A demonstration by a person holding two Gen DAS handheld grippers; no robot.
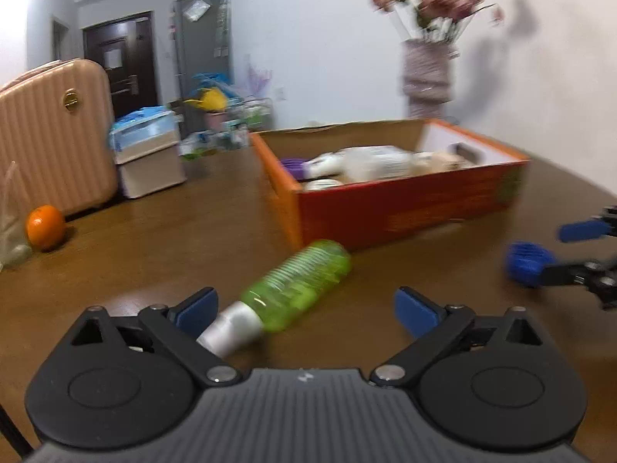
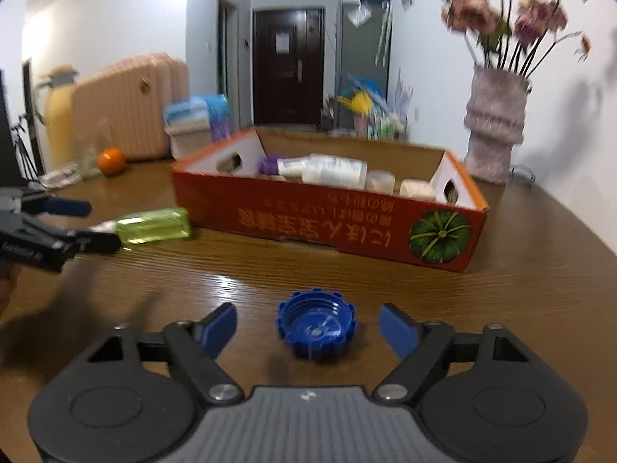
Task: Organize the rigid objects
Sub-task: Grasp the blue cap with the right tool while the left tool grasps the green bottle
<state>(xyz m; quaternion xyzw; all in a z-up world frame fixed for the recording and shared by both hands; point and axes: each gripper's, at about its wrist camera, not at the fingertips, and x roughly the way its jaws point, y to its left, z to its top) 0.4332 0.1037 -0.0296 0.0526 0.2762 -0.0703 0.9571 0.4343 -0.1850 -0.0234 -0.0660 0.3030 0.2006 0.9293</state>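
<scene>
A green see-through bottle (image 1: 300,281) with a silver cap lies on its side on the brown wooden table (image 1: 173,239). It lies between the wide-apart fingers of my left gripper (image 1: 304,297), with the cap close by the left finger; the pads do not press it. The same bottle (image 2: 154,225) shows in the right wrist view, beside the left gripper (image 2: 88,223). A blue screw cap (image 2: 315,324) rests open side up between the fingers of my right gripper (image 2: 308,310), which is open with a gap on each side. The orange cardboard box (image 1: 405,208) behind holds white bottles.
An orange (image 1: 45,227) and a clear plastic bag (image 1: 11,227) sit at the table's far left. A ribbed vase of pink flowers (image 2: 495,127) stands behind the box (image 2: 327,223) on the right. A pink suitcase (image 1: 50,135) and stacked bins stand beyond the table.
</scene>
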